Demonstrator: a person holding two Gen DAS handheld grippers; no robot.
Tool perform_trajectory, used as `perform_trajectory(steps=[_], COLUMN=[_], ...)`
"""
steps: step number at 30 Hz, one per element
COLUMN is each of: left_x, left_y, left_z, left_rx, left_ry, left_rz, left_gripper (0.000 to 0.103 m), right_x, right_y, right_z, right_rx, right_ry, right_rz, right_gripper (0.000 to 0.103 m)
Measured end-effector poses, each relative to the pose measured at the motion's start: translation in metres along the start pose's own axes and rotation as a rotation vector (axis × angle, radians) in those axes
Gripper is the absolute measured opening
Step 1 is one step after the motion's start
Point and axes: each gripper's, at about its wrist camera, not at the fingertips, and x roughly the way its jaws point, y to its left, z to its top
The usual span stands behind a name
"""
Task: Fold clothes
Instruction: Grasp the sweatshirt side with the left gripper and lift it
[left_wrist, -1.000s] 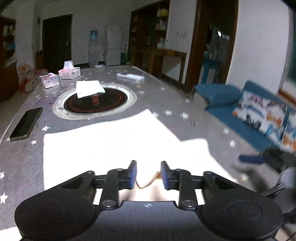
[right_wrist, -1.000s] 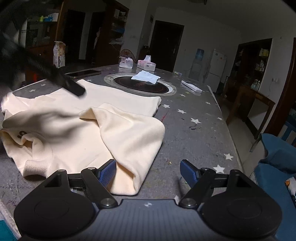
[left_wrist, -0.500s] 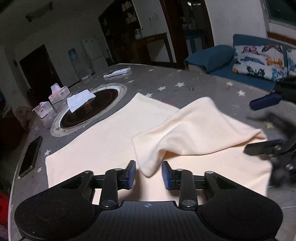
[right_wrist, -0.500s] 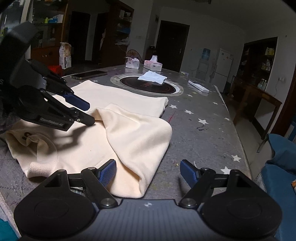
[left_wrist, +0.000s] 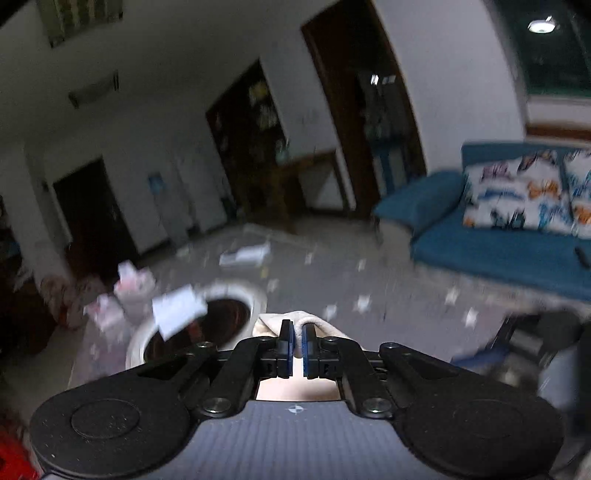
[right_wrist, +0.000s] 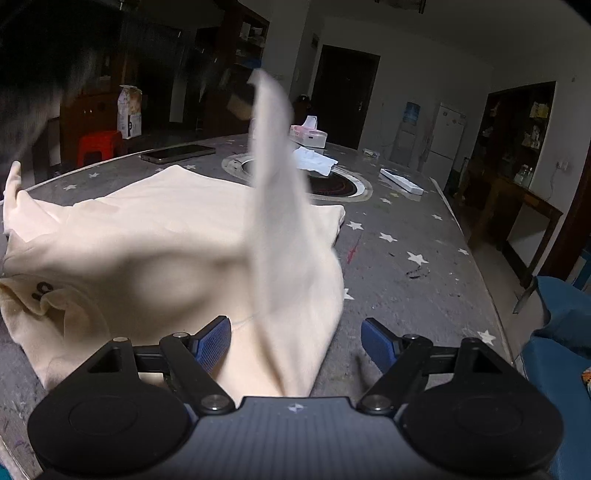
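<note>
Left tool (left_wrist: 297, 341) pinching cream garment (right_wrist: 177, 236)

in the right wrist view, bare bench (right_wrist: 399, 280) runs up the right half of the frame, open to pass. a raised flap of the cream garment (right_wrist: 273, 177) stands mid-frame, blocking the centre. upper centre hold a phone (right_wrist: 177, 153), tissue box (right_wrist: 308, 133), white cloth (right_wrist: 314, 160) and a long flat box (right_wrist: 402, 181).

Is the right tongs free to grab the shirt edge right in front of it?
Probably yes. The right tongs are open, and the cream shirt edge lies between its fingers with nothing blocking; the left tongs only lift another part.
</note>
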Motion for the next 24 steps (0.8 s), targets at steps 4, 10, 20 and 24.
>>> perform_trajectory(steps=[4,10,20,24], left_x=[-0.018,-0.042,-0.051,-0.047], left_y=[0.0,0.008,0.015,0.016], left_z=[0.018,0.01,-0.086,-0.12], left_rx=[0.02,0.008,-0.078,-0.088], left_ry=[-0.07,-0.075,0.177,0.266], left_rz=[0.006,0.051,0.122,0.138], left_gripper=[0.005,0.005,0.005,0.006], right_x=[-0.002,-0.011,-0.024,-0.033], right_y=[0.005,0.002,-0.002,-0.002], right_z=[0.002,-0.006,-0.02,-0.02], right_rx=[-0.023,-0.071,-0.105,-0.12], right_ry=[-0.009,0.001,0.017,0.03], right_rz=[-0.009,-0.071,-0.054,0.004], right_gripper=[0.079,0.08,0.081,0.081])
